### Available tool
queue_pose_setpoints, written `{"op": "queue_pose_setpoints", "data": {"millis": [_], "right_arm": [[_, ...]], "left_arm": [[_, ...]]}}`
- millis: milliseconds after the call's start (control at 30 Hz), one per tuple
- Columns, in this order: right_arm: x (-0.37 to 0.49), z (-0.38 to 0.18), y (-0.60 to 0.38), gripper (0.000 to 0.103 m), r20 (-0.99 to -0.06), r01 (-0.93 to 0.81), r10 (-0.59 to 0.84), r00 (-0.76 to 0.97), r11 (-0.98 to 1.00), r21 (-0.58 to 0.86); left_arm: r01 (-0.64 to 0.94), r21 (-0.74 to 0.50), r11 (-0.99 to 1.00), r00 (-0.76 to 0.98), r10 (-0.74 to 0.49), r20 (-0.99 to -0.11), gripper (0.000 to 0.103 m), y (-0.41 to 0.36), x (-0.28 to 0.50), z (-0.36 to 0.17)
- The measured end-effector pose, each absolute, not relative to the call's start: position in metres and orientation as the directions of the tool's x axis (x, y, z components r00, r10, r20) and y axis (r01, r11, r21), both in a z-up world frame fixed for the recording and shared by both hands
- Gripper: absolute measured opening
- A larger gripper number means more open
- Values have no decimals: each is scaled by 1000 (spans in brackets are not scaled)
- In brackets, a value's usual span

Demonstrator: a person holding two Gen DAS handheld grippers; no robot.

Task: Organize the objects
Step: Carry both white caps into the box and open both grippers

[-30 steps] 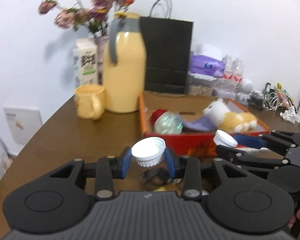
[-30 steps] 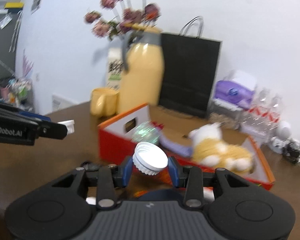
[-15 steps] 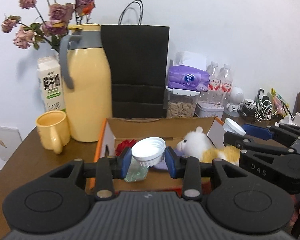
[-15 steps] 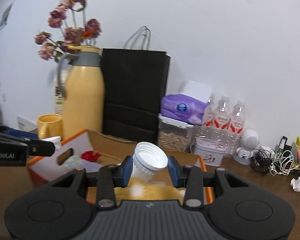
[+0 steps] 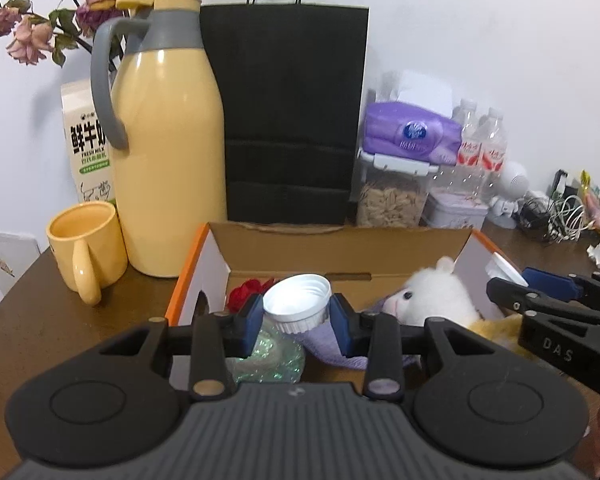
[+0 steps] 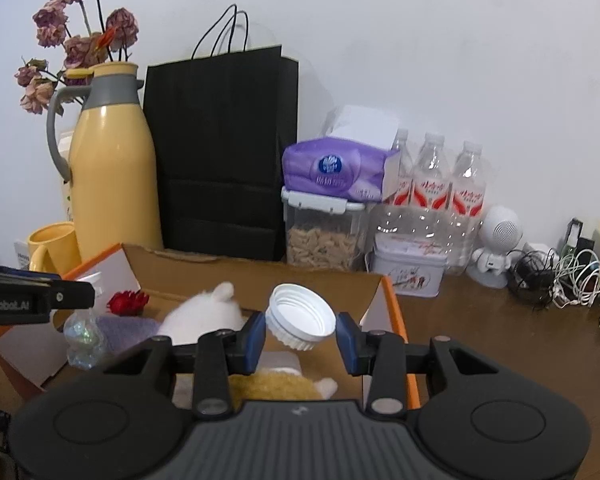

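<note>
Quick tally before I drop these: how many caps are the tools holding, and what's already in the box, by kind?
White caps: 2, one in the left tool, one in the right tool
In the box:
Plush toy: 1
Red flower: 1
Glittery ball: 1
Purple cloth: 1
Total: 6

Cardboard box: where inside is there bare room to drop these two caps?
In the cardboard box, bare floor shows along the back wall, between the red flower and the right wall. The front is crowded: glitter ball, purple cloth, plush toy.
</note>
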State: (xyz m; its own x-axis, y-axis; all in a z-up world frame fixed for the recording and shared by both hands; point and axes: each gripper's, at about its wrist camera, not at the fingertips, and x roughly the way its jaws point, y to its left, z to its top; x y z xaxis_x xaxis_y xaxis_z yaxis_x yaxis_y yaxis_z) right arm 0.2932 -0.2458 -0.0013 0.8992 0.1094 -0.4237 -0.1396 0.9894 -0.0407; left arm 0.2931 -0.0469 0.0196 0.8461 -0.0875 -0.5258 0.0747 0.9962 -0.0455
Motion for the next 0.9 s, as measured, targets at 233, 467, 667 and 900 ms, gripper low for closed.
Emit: {"op": "queue_pose_setpoints", "data": {"millis": [233,467,667,900], "right_arm": [[291,-3,-246,38,-431,-147,116,895,988,-41],[283,4,-251,77,-401,-144,123,908,989,-23],[278,8,-255,103,-392,-168,165,905,985,28],[278,7,-253,103,-400,-153,149,904,988,24]], "left_arm": [[62,-18,998,857,-62,-511,42,-49,289,19],[19,12,1000,888,-11,-459,100,-47,280,26],[-18,-9,1000,888,12,-459,103,-40,280,28],[-11,-5,1000,888,8,-459,103,-41,278,28]]}}
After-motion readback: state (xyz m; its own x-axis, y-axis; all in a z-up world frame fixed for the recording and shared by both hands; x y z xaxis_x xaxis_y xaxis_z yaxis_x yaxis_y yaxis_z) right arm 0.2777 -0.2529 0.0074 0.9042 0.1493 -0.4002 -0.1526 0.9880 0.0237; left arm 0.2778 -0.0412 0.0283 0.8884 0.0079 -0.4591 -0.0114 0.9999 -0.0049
